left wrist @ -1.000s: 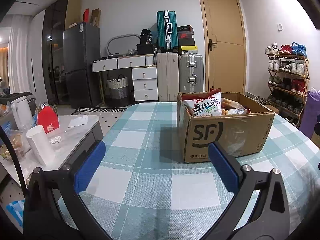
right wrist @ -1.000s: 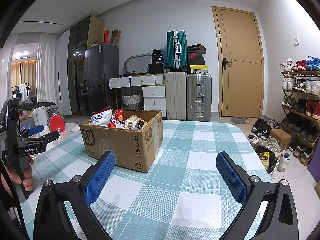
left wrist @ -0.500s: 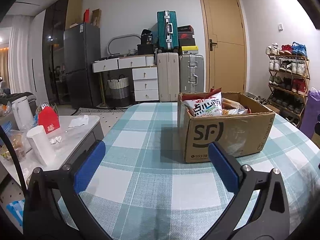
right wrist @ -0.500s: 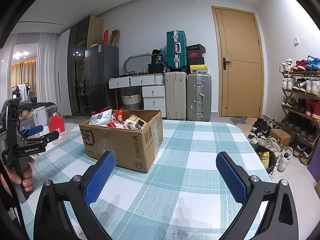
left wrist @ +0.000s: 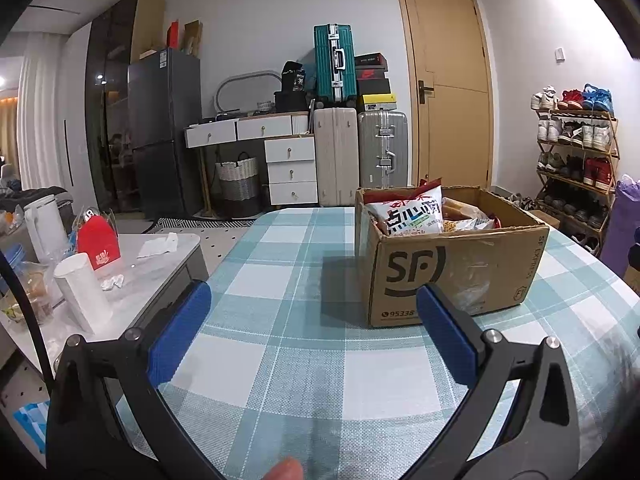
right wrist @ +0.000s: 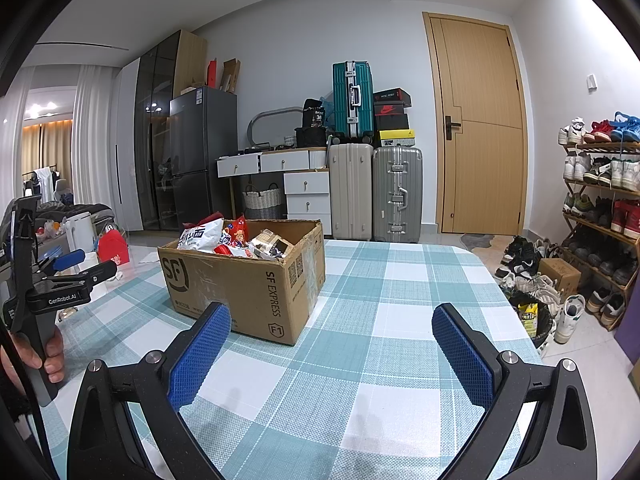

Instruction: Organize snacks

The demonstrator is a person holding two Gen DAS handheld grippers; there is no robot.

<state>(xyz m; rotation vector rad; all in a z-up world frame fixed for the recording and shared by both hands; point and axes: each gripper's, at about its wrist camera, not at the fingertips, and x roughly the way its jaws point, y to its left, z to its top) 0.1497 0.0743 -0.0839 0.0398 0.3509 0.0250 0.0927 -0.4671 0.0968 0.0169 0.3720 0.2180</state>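
Blue-padded fingers of the left gripper (left wrist: pixel 312 328) and right gripper (right wrist: pixel 330 348) are hovering spread wide and empty above the checked table (right wrist: pixel 400 300), both facing the cardboard box (right wrist: pixel 248 280) holding snack bags (left wrist: pixel 412 214).

White walls, wood door (right wrist: pixel 478 128), fridge (right wrist: pixel 200 156), shoe rack (right wrist: pixel 600 216) rt.

Left black two-finger gripper with blue ribbed pads (left wrist: pixel 312 312) is hovering level, jaws spread wide, nothing between them. Right black two-finger gripper with blue textured pads (right wrist: pixel 330 334) is hovering likewise, jaws wide apart and empty. Person's left hand (right wrist: pixel 50 354) is wrapping the left gripper's handle; a fingertip (left wrist: pixel 285 469) is showing at the bottom edge.
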